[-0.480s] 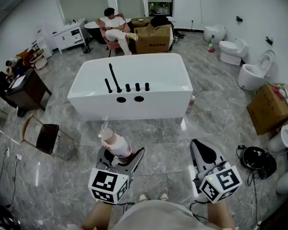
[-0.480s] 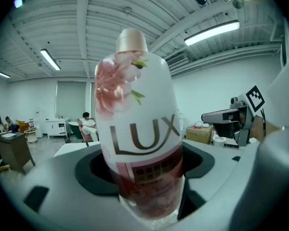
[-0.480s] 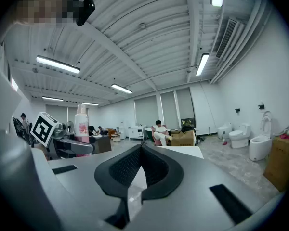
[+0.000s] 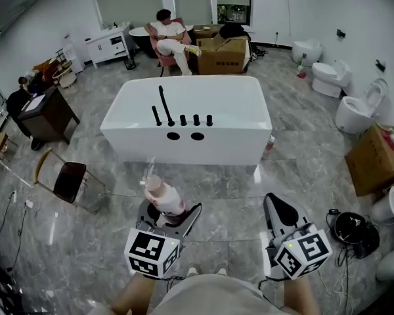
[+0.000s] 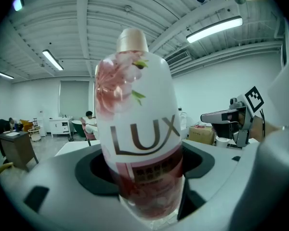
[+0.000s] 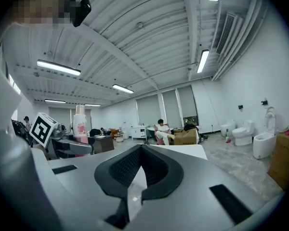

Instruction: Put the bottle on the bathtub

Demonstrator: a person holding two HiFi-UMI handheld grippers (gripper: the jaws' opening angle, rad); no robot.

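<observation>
The left gripper [image 4: 170, 212] is clamping the bottle [image 4: 163, 195] by its lower part, at 7 o'clock in the head view. Its jaws are spread to the bottle's width and are pressing on both sides. The bottle is standing upright out of them, cap up, with pink flowers and LUX lettering facing the gripper's camera. It is hanging in the air over the grey floor [image 4: 223, 189], well short of the tub.

At 5 o'clock the right gripper [image 4: 279, 209] is holding nothing. Its jaws are drawn together, the pads meeting at the tip with only a thin slit behind them.

Straight ahead at 12 o'clock the white tub [image 4: 184, 148] is standing on the floor, with black taps [image 4: 182, 118] lining its near rim. A chair [image 4: 69, 181] is standing at 9 o'clock, near the tub's left corner. A dark desk [image 4: 43, 113] is sitting farther off at 10 o'clock. A box [image 4: 374, 159] is resting at 3 o'clock, and toilets [image 4: 328, 77] are standing at 2 o'clock.

Beyond the tub a person [image 4: 171, 35] is sitting at 12 o'clock, with a carton [image 4: 226, 54] just beside at 1 o'clock
</observation>
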